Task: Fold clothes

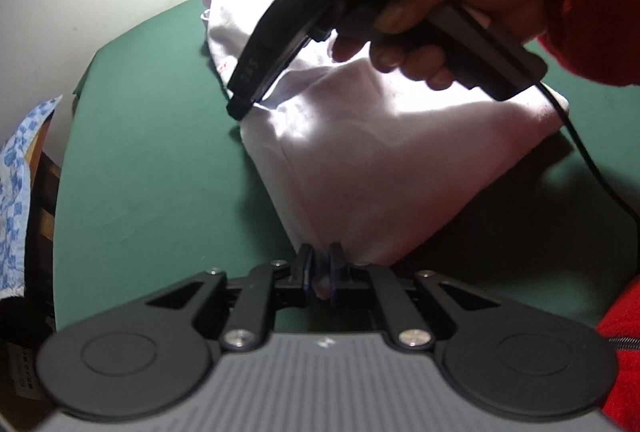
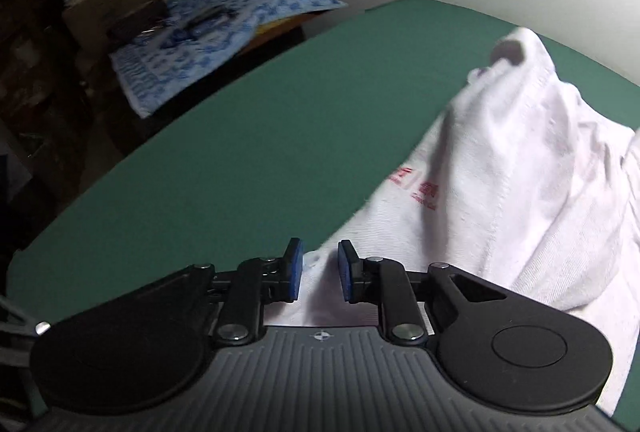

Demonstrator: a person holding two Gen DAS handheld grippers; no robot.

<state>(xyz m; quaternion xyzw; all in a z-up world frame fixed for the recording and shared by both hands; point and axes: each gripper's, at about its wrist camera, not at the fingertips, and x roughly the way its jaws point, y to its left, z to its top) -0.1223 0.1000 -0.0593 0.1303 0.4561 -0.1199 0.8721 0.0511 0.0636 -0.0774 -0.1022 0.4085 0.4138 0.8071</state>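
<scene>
Cloth: a white garment (image 1: 360, 152) is lying on the green table (image 1: 160, 172), part folded, with red print (image 2: 420, 188) showing near one edge.
Left claw: the left gripper (image 1: 321, 268) is pinching a corner of the garment, its jaws standing narrow on the fabric and lifting that corner off the table.
Right claw: the right gripper (image 2: 318, 276) is sitting over another edge of the garment, jaws narrowly parted with cloth lying between the blue pads (image 2: 294, 272); whether they are gripping it cannot be told.
Hand: a hand (image 1: 460, 12) in a red sleeve (image 1: 592, 0) is holding the right tool above the garment.
Surroundings: a blue patterned cloth (image 2: 208, 32) is lying beyond the table's edge.
</scene>
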